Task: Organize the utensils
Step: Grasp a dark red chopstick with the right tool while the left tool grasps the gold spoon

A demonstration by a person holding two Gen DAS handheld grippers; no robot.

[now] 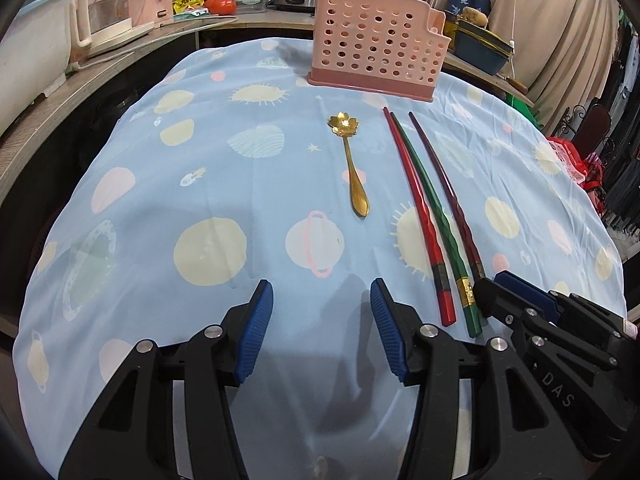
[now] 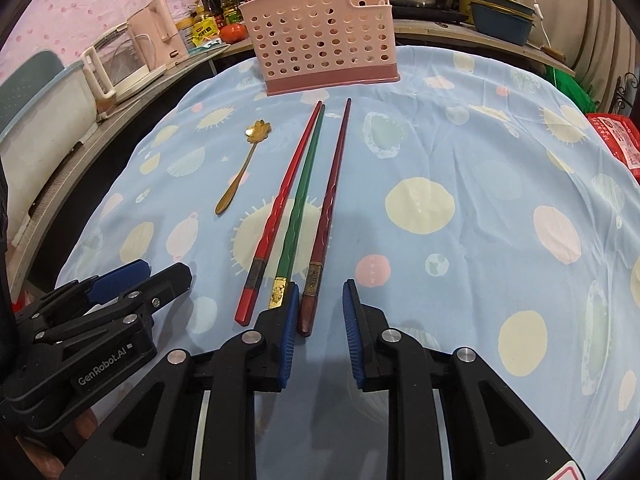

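While both grippers hang low over the near edge of the table, the scene reads as follows.

Tablecloth (image 1: 160, 208): pale blue with planets and suns, spread over the whole table, the largest thing in view.

Utensil holder (image 1: 376, 40): pink plastic basket with round holes on a darker pink base, upright at the far edge of the cloth, just beyond the chopstick tips.

Left gripper (image 1: 322, 324): jaws apart with only bare cloth between the blue pads, holding nothing; it sits to the left of the chopstick ends.

Right gripper (image 2: 320, 328): jaws apart but narrow, astride the thick end of the maroon chopstick; a gap shows on the right-hand side, so it is not clamped.

Maroon chopstick (image 2: 332, 192): flat on the cloth, rightmost of three, its near end between the right gripper's pads.

Green chopstick (image 2: 304, 184): middle one, its gold-banded end partly hidden behind the right gripper's left finger.

Red chopstick (image 2: 286, 184): leftmost, touching the green one near the tips.

Gold spoon (image 1: 352, 160): flower-shaped bowl pointing toward the holder, lying left of the chopsticks, apart from them.
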